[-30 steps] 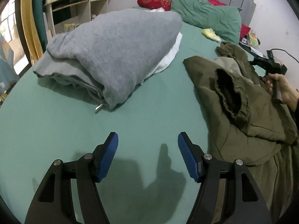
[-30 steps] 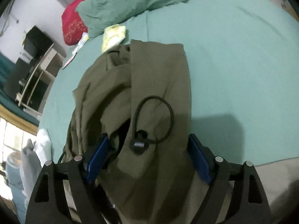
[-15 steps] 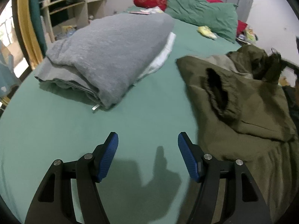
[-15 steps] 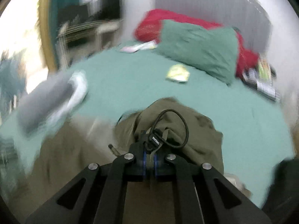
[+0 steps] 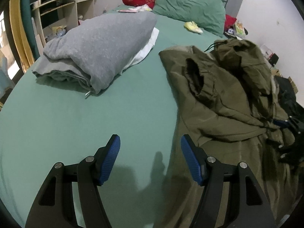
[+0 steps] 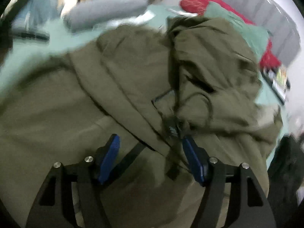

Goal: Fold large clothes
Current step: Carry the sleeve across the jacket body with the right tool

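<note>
the right gripper (image 6: 150, 148), pinched shut on the olive jacket (image 5: 228, 98) half a second ago, now has its blue pads spread wide with nothing between them, poised just over the cloth; this view is blurred. the jacket's hood now lies dropped over the crumpled body, near the right edge of the green bed (image 5: 95, 117). the left gripper (image 5: 150, 152) stays wide open and empty over bare sheet by the jacket's hem. a folded grey garment (image 5: 102, 49) sits towards the left edge, apart from the jacket.
</note>
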